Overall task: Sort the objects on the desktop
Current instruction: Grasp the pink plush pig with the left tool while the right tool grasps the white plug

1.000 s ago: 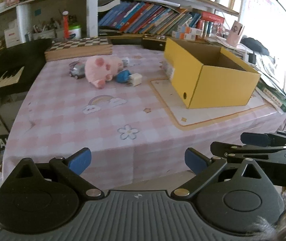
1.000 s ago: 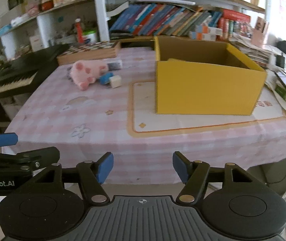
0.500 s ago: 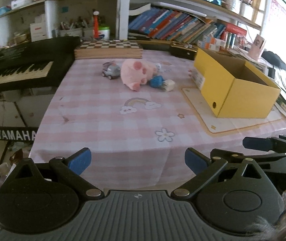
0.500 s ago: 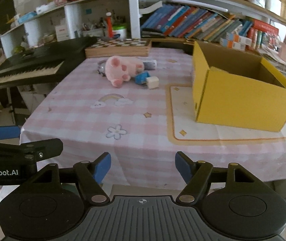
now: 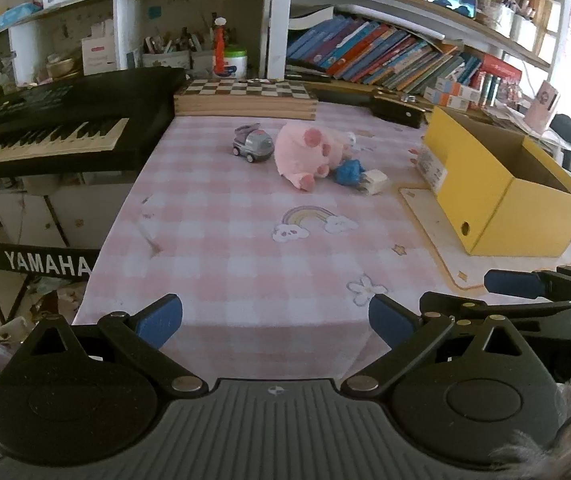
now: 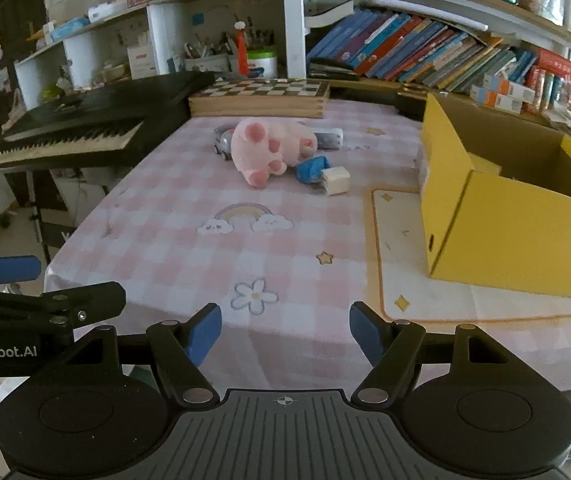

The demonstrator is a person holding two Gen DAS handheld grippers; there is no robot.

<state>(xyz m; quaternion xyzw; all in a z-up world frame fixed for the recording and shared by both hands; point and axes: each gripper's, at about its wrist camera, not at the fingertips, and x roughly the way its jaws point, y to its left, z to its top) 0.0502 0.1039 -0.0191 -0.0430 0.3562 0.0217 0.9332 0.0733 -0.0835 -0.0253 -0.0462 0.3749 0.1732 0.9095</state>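
Left hand-held gripper (image 5: 275,320): jaws apart, empty.
Right hand-held gripper (image 6: 285,334): jaws apart, empty.
Risk: pink plush pig (image 6: 271,148) at 12 o'clock touches the blue toy (image 6: 311,169); a grab may drag it.

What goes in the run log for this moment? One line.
phase: approach | left gripper: open, empty | right gripper: open, empty | toys: on table | yellow box: open

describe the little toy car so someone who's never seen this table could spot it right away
Start at the chessboard box at the far edge of the pink checked tablecloth. Just in front of it lies a pink plush toy, and the toy car sits beside it, toward the keyboard. It is the only grey, wheeled thing in the cluster.
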